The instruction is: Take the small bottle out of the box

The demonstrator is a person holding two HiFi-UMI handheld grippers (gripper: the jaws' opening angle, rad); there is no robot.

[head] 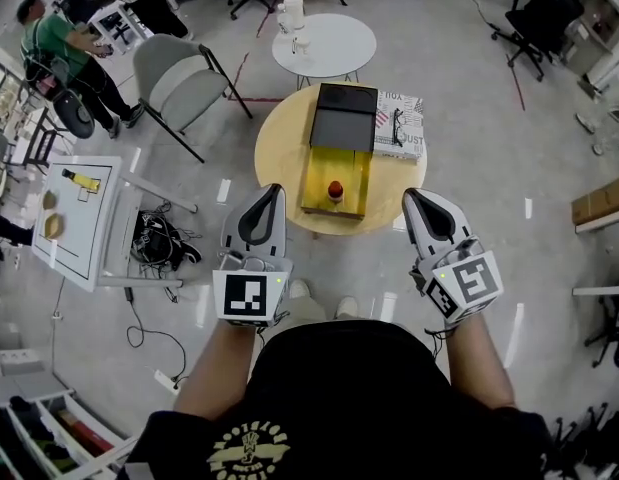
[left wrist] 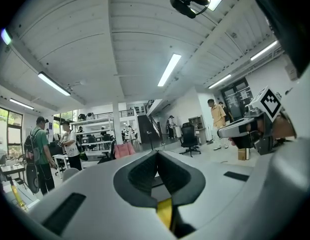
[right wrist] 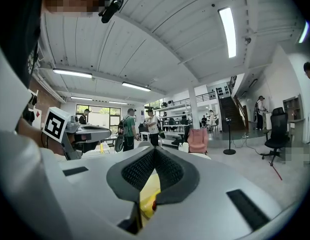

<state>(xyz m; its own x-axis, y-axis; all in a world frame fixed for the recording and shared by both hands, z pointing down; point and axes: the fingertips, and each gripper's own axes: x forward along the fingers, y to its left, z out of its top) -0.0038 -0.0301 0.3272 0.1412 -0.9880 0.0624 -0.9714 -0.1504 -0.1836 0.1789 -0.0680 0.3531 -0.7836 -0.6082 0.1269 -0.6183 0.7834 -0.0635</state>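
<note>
Bottle point(head: 335, 190) (red cap) stands in the open box point(head: 354, 168), near its front end. Left gripper point(head: 272, 193) and right gripper point(head: 411, 198) are both pressed together, empty, short of it. Best bet: open the right, straddle the cap, pinch, lift straight up.

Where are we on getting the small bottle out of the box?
Done: the yellow box lies open, black lid folded back. In hand: nothing; the left gripper and right gripper are both shut and empty, near the table. Left: the small bottle stands inside the box, so reach, grasp and lift-out remain.
</note>
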